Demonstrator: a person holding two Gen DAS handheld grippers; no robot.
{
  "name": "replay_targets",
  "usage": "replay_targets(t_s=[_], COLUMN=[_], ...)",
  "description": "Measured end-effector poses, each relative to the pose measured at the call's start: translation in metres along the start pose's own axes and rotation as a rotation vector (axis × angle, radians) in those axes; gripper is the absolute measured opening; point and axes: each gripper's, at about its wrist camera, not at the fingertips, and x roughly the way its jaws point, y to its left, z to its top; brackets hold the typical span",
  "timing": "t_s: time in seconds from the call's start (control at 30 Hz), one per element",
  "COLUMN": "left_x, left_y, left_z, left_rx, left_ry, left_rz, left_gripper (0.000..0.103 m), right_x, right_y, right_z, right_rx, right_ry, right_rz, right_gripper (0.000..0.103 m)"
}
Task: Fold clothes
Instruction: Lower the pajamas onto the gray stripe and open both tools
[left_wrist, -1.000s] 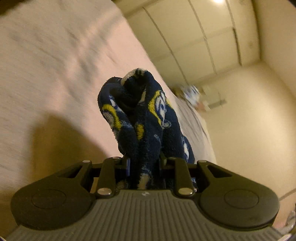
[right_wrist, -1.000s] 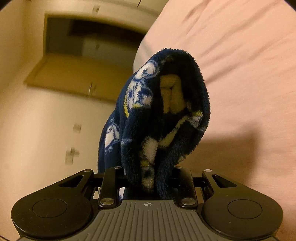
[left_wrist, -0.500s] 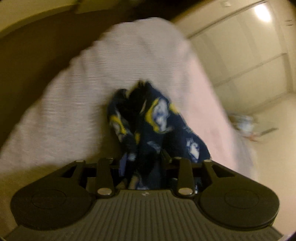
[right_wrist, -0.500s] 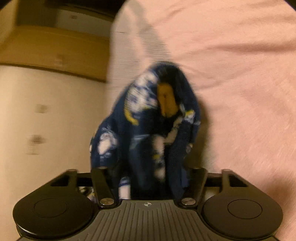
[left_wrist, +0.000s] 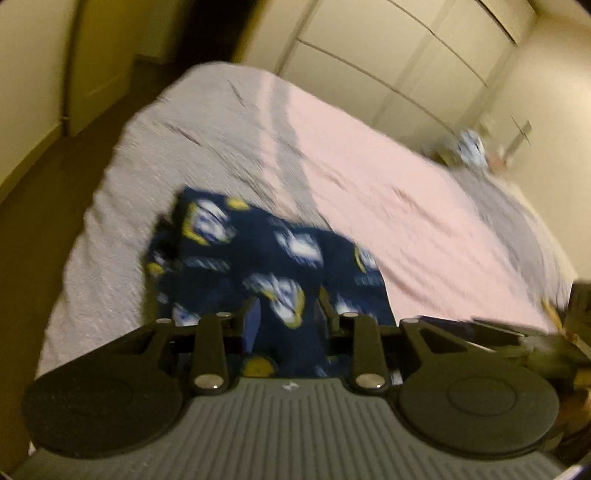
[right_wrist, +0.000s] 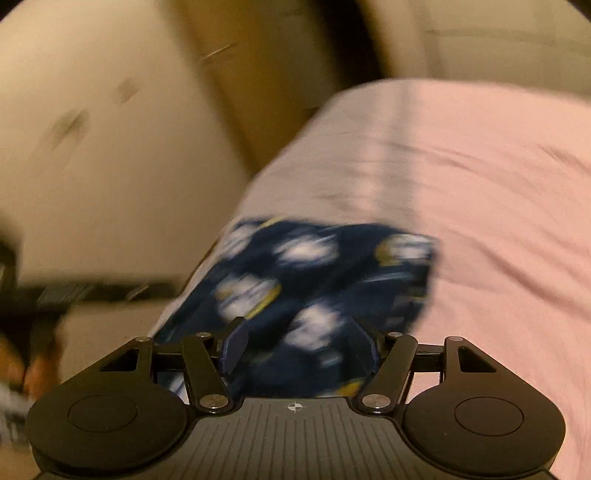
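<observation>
Both views were motion-blurred. The navy fleece garment (left_wrist: 258, 254), w/ white and yellow print, lay spread on the bed (left_wrist: 388, 192) near the corner, over the pale pink cover and close to the bed's edge.

Left tongs (left_wrist: 286, 314) were pinching a bunched bit of the garment's near edge; cloth filled the gap betw. the fingers (left_wrist: 251, 317).

Right tongs (right_wrist: 295, 341) were spread wider, w/ the garment's (right_wrist: 325, 273) near edge lying betw. the fingers (right_wrist: 234, 341). Fingers looked apart from the cloth, though blur made contact hard to judge.

In the right view the garment sat at the bed's (right_wrist: 480, 166) side edge, w/ beige floor (right_wrist: 92, 166) beside it. In the left view, cupboard doors (left_wrist: 388, 55) stood beyond the bed, and a small blurred white-blue thing (left_wrist: 471, 147) was at the far end; couldn't tell what it was.
</observation>
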Motion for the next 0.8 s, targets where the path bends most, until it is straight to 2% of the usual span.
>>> replay_targets(t_s=[0.07, 0.1, 0.17, 0.23, 0.33, 0.47, 0.6, 0.8], left_x=[0.009, 0.012, 0.012, 0.010, 0.009, -0.002, -0.011, -0.023], left_y=[-0.012, -0.016, -0.009, 0.000, 0.000, -0.011, -0.006, 0.002], left_z=[-0.017, -0.026, -0.053, -0.070, -0.080, -0.081, -0.095, -0.117], left_rx=[0.100, 0.150, 0.198, 0.161, 0.145, 0.184, 0.163, 0.135], left_ry=[0.048, 0.069, 0.061, 0.035, -0.005, -0.044, -0.046, -0.053], left_rz=[0.027, 0.044, 0.042, 0.026, 0.040, 0.081, 0.095, 0.116], left_gripper=[0.025, 0.024, 0.026, 0.026, 0.026, 0.023, 0.021, 0.020], right_x=[0.018, 0.026, 0.034, 0.042, 0.037, 0.028, -0.006, 0.020], right_y=[0.023, 0.027, 0.017, 0.008, 0.008, 0.027, 0.046, 0.054], right_z=[-0.022, -0.035, -0.061, -0.085, -0.096, -0.083, -0.073, -0.113], right_rx=[-0.154, -0.205, -0.231, -0.254, -0.254, -0.266, -0.187, -0.233], right_ry=[0.067, 0.090, 0.093, 0.093, 0.063, 0.031, -0.070, -0.003], right_rz=[-0.029, -0.076, -0.117, -0.155, -0.156, -0.230, -0.218, -0.250], right_gripper=[0.065, 0.065, 0.064, 0.064, 0.064, 0.064, 0.064, 0.064])
